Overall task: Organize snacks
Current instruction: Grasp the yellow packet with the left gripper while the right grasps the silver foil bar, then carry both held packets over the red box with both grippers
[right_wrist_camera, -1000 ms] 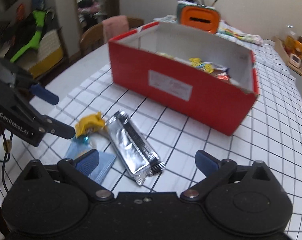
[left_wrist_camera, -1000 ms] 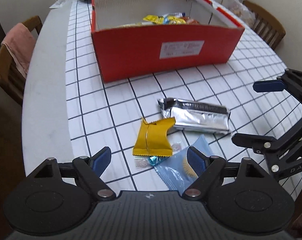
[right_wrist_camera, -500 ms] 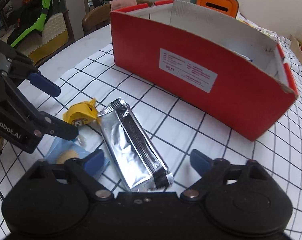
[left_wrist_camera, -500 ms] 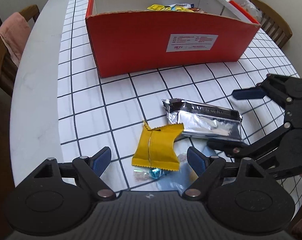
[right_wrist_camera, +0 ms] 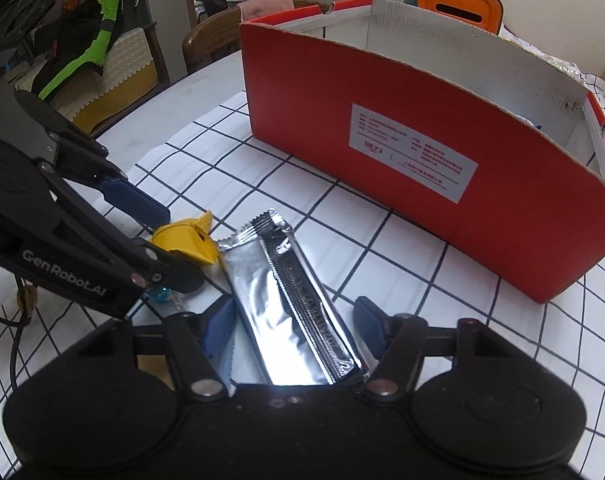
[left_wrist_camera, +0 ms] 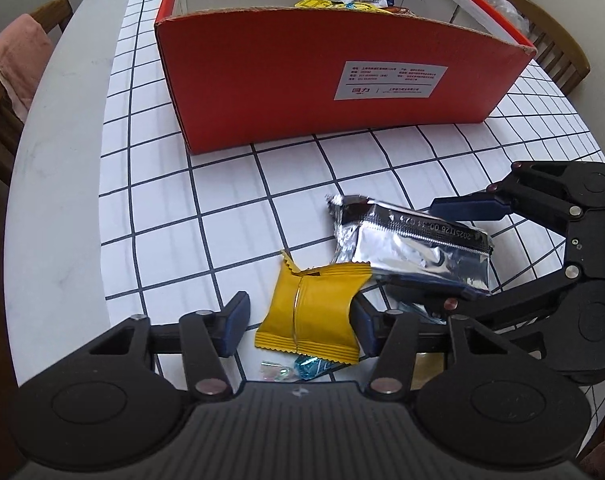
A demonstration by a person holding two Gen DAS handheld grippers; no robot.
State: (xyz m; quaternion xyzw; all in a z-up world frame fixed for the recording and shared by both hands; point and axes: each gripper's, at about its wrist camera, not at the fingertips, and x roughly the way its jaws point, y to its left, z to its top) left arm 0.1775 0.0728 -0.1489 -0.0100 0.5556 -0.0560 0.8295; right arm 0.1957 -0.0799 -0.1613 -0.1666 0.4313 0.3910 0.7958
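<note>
A yellow snack packet [left_wrist_camera: 310, 312] lies on the checked tablecloth between the fingers of my left gripper [left_wrist_camera: 300, 324]. Its jaws are closing: the right pad touches the packet, while the left pad stands a little off it. Beside it a silver foil packet [right_wrist_camera: 294, 300] sits lengthwise in my right gripper [right_wrist_camera: 292, 326], whose jaws are closing with both pads against the packet's long edges, and the foil buckles. A blue packet [right_wrist_camera: 224, 358] and a small wrapped candy [left_wrist_camera: 310, 366] lie partly hidden underneath. Behind stands the open red box [left_wrist_camera: 302, 80] holding several snacks.
The two grippers work side by side, almost touching. The bare table edge [left_wrist_camera: 54, 200] runs close on the left. A chair with a pink cloth [left_wrist_camera: 18, 60] stands beyond it and another chair [left_wrist_camera: 554, 48] at the far right. An orange and green container [right_wrist_camera: 454, 0] sits behind the box.
Both grippers came down over the packets and their jaws narrowed. The right pads met the silver packet, which crumpled slightly. The left jaws drew in around the yellow packet.
</note>
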